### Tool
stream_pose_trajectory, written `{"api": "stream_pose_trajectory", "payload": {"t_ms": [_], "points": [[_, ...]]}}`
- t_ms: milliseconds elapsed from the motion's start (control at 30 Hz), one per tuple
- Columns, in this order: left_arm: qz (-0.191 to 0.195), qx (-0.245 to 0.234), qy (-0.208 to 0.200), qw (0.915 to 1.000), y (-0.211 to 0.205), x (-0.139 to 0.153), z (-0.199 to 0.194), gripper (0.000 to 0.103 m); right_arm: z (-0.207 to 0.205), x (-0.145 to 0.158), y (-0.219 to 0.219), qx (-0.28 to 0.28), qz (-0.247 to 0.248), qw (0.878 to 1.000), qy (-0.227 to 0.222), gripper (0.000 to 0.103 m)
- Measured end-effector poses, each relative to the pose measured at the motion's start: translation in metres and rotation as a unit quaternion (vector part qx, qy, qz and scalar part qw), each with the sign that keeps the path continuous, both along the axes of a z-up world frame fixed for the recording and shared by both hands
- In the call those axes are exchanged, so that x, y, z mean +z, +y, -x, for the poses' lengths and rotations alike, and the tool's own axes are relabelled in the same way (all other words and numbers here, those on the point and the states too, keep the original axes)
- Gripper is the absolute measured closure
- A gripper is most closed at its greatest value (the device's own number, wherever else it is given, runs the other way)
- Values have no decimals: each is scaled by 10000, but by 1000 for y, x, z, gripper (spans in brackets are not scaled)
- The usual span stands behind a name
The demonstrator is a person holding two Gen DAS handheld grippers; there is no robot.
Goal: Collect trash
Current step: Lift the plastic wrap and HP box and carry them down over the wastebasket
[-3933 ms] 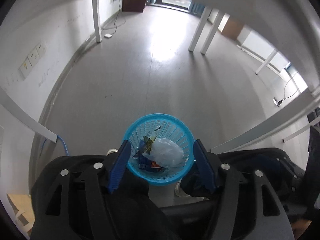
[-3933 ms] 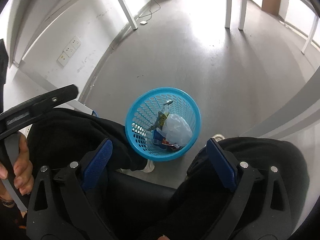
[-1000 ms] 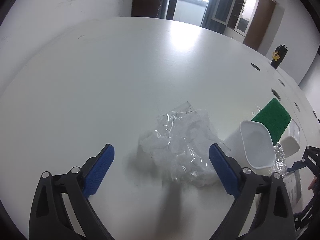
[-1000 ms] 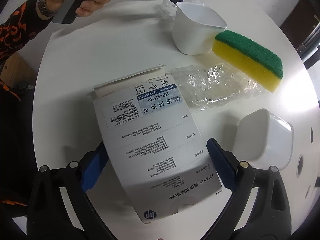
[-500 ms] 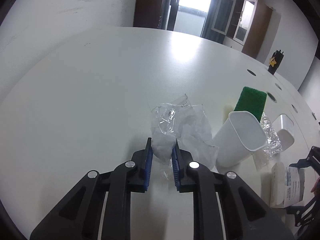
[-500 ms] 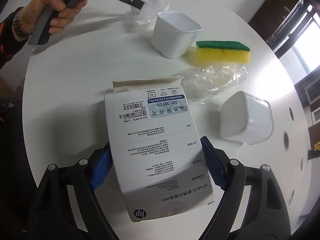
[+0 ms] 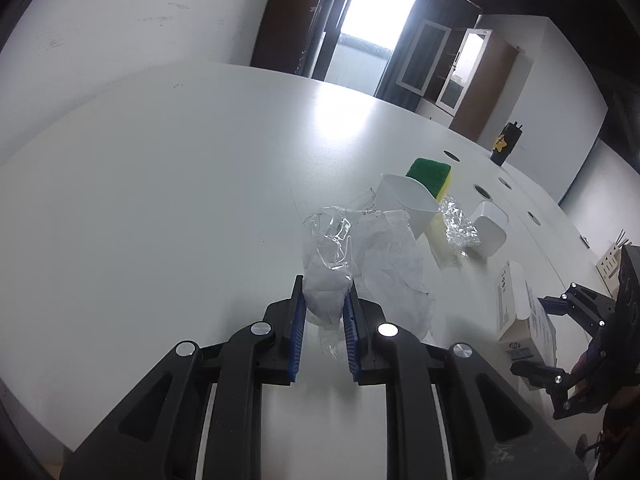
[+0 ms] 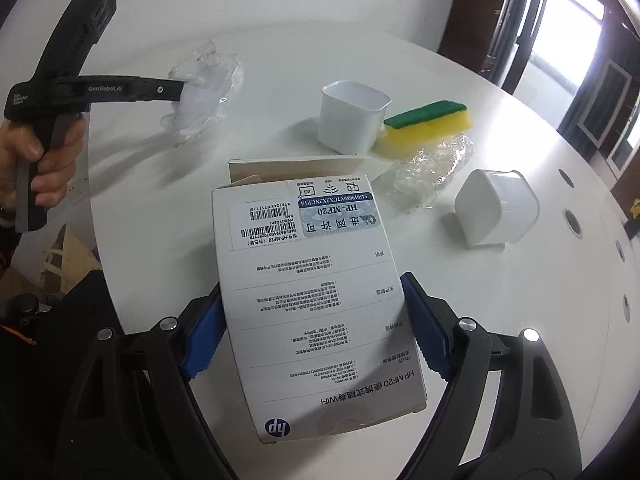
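Observation:
My left gripper (image 7: 324, 300) is shut on a crumpled clear plastic bag (image 7: 328, 256) and holds it lifted above the white table (image 7: 160, 184). The same bag shows in the right wrist view (image 8: 204, 88) at the tip of the left gripper (image 8: 180, 90). My right gripper (image 8: 312, 328) is shut on a white HP cardboard box (image 8: 312, 280), gripping its two long sides, with the box raised off the table. The box also shows at the right of the left wrist view (image 7: 520, 312). A second clear plastic wrapper (image 8: 428, 164) lies on the table beside the sponge.
An upright white cup (image 8: 352, 116), a yellow-green sponge (image 8: 428, 120) and an overturned white cup (image 8: 496, 208) stand on the table (image 8: 280, 48). Round cable holes (image 8: 572, 220) run along the right. A small dark object (image 7: 505, 144) stands at the far edge.
Both grippers have risen with their loads. The left one lifted the plastic bag off the table; the right one tilted up the box. The right jaws closed tighter on the box.

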State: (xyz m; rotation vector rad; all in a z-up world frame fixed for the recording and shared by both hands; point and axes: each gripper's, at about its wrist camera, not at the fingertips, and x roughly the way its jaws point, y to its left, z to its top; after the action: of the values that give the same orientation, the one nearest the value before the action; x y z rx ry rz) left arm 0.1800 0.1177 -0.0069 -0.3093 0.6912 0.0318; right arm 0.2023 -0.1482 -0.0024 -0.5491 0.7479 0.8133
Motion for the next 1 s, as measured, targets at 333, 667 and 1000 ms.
{"api": "stream_pose_trajectory", "payload": {"t_ms": [333, 667, 1000], "points": [[507, -201, -202, 9983, -12, -24, 88, 86, 84, 7, -30, -620, -791, 9948, -138, 26], [-70, -345, -405, 9986, -48, -23, 139, 86, 144, 0, -30, -962, -1211, 9877, -241, 26], [-521, -530, -219, 9970, -63, -41, 177, 86, 178, -30, -51, -1299, -1340, 9824, -42, 26]]}}
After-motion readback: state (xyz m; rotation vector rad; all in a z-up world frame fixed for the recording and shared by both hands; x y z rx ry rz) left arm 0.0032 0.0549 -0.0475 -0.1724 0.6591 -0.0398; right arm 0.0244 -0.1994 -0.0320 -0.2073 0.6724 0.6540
